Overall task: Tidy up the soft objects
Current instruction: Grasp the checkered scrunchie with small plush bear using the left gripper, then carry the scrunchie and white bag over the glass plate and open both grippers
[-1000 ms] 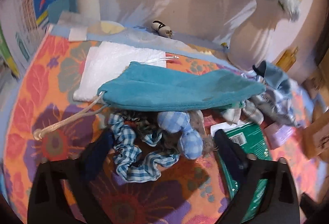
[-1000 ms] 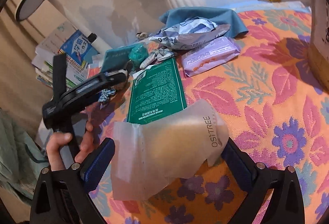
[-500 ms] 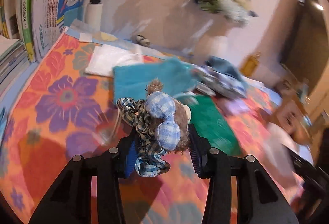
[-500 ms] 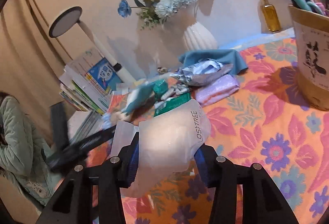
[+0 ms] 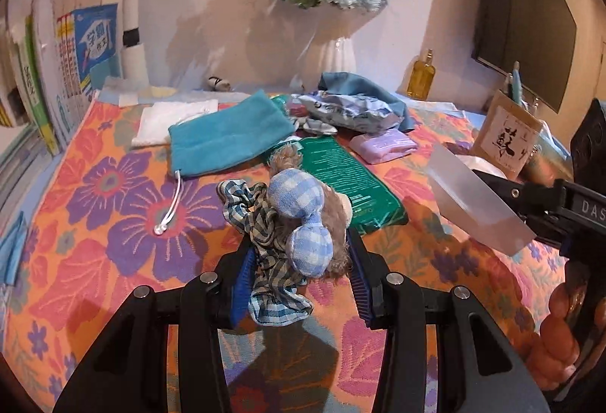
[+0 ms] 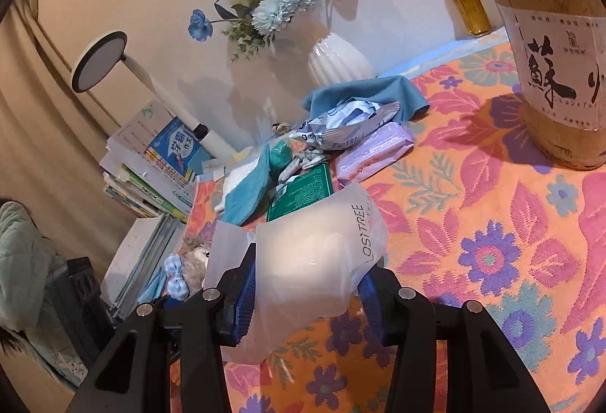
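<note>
Plaid scrunchie (image 5: 265, 250) I'm clamping in my left gripper (image 5: 299, 269); right gripper (image 6: 306, 293), at three o'clock, is pinching frosted pouch (image 6: 310, 261) ready for bagging.

Bare flowered cloth (image 6: 492, 223) gives you open passage on your right; pen holder (image 6: 556, 72) blocks the far corner, piled packets (image 5: 352, 110) crowd centre.

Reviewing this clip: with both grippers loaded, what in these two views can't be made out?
- Frosted pouch: contents, if any, hidden by its cloudy plastic, both views.
- Plush toy: face turned away in left view; mostly behind pouch in right view.
- Pen holder: contents cut by right view's top edge.
- Green packet: print too small.
</note>
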